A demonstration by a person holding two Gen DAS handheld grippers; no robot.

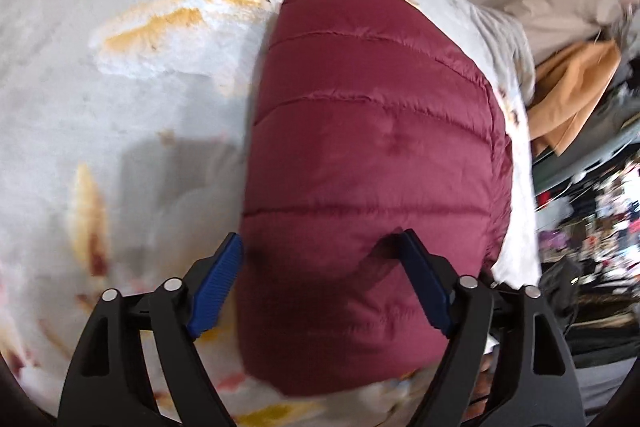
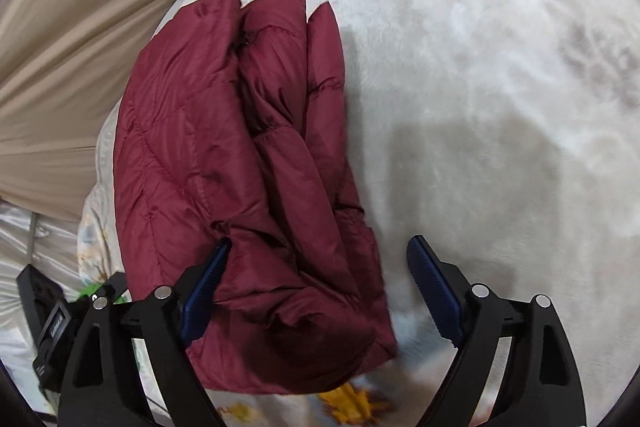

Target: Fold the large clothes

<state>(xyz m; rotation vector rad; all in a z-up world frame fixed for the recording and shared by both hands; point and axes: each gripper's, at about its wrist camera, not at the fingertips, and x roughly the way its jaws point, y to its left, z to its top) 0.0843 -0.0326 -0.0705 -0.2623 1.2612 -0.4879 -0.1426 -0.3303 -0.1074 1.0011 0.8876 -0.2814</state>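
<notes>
A maroon quilted puffer jacket (image 1: 368,147) lies folded into a thick bundle on a pale floral blanket (image 1: 120,115). In the left wrist view it shows a smooth quilted face. My left gripper (image 1: 320,267) stands open over its near end, and the jacket's width fills the gap between the blue fingertips (image 1: 420,275). In the right wrist view the jacket (image 2: 224,155) shows its stacked folded layers. My right gripper (image 2: 320,267) is open above its near corner; one blue pad rests by the fabric, the other fingertip (image 2: 434,287) hangs over bare blanket (image 2: 480,87).
The blanket covers a bed that ends at a beige wall or curtain (image 2: 72,27). Past the bed's edge lie a tan garment (image 1: 572,95) and blurred clutter (image 1: 592,227). A black device (image 2: 48,315) sits low at the left of the right wrist view.
</notes>
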